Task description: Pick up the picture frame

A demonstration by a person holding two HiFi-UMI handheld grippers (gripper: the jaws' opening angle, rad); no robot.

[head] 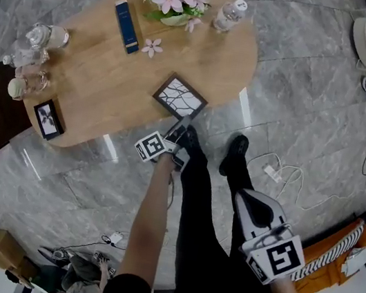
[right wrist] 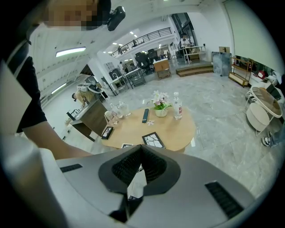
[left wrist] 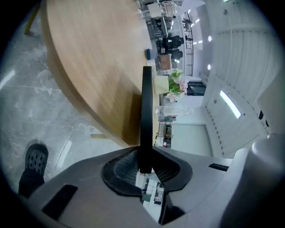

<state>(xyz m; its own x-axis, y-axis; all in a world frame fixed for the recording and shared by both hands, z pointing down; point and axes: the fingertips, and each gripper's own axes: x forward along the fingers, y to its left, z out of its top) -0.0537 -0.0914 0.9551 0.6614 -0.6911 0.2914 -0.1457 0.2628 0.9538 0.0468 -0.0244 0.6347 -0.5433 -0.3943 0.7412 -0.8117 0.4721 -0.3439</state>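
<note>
Picture frame sits on table right at the near edge. L gripper pads clamped on frame's near side, seen edge-on. R gripper closed, empty, over floor, well apart from table.

The left arm is stretched forward, and the left gripper is held nearly level, rolled onto its side. Its jaws are closed on the near edge of the picture frame (the dark edge is seen pinched between them). The right gripper is held low and back, angled steeply down, its jaws brought together on nothing.
</note>
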